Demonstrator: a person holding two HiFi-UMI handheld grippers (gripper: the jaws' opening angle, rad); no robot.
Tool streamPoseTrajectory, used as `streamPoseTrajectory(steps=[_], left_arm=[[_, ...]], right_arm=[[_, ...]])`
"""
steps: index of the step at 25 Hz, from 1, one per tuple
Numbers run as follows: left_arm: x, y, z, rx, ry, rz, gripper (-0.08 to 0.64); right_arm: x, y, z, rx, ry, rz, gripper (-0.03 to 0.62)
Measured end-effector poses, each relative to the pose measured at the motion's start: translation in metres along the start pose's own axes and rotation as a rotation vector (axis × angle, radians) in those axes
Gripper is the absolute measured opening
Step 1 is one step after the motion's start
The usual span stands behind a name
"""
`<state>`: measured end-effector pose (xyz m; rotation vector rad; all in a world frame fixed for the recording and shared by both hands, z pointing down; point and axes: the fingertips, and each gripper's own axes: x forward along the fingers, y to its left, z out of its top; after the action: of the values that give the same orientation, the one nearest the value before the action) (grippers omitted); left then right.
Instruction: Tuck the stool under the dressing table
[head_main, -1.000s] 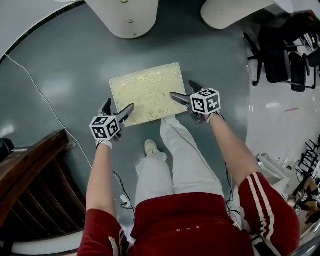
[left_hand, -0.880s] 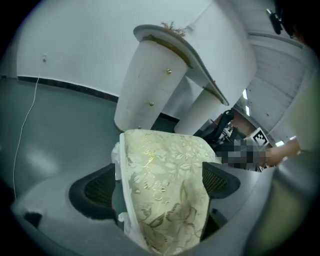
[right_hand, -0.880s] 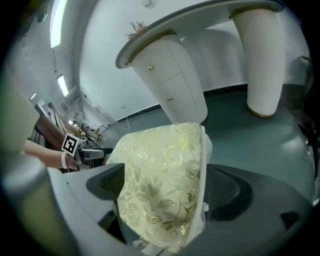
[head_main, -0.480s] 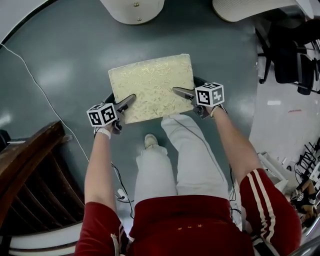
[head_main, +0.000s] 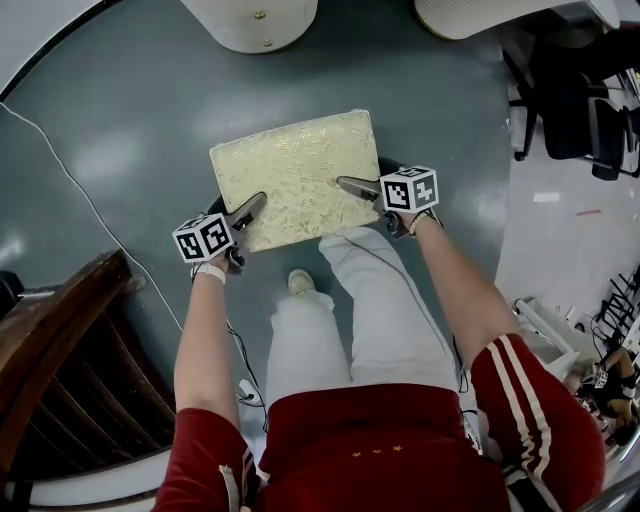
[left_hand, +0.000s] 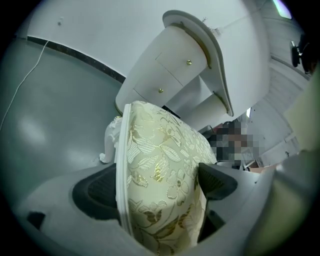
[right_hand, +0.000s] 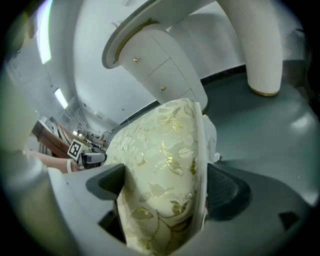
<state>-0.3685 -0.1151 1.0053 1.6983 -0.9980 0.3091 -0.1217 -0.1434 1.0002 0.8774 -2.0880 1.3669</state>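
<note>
The stool (head_main: 295, 175), a rectangular seat with a cream cushion patterned in gold leaves, stands on the grey floor in front of the white dressing table (head_main: 255, 20). My left gripper (head_main: 240, 205) straddles the seat's near left corner, one finger above the cushion and one below. Its jaws have just been closing, and in the left gripper view the cushion (left_hand: 160, 170) fills my left gripper (left_hand: 159, 184) from pad to pad. My right gripper (head_main: 362, 178) straddles the near right corner the same way. In the right gripper view the cushion (right_hand: 165, 160) sits pressed between the pads of my right gripper (right_hand: 165, 186).
The dressing table's drawer pedestal (left_hand: 170, 65) stands just beyond the stool, with a ribbed white leg (right_hand: 260, 45) to its right. Dark wooden furniture (head_main: 60, 340) is at the near left, black chairs (head_main: 580, 100) at the far right. A thin cable (head_main: 80, 190) crosses the floor. The person's shoe (head_main: 300, 283) is right behind the stool.
Both grippers have sunk and slid further onto the stool's near corners, so the seat edge now lies deeper between their jaws. The stool itself stays where it was.
</note>
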Motion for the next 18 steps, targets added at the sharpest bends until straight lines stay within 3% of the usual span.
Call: streamPoseTrajectory(steps=[5,12,18], left_arm=[[-0.017,-0.011,-0.017,-0.002,0.002,0.014,0.491],[-0.037,-0.040,-0.026,-0.015,0.029,-0.022,0.491],[-0.101,-0.105,-0.034,-0.009,0.029,-0.049,0.491]], right_arm=[[-0.019,0.011,-0.018,0.031,0.026,0.000,0.483],[-0.061,0.033,-0.030,0.070,0.012,-0.033,0.480],[-0.142,0.092,-0.045,0.093,-0.029,-0.064,0.480]])
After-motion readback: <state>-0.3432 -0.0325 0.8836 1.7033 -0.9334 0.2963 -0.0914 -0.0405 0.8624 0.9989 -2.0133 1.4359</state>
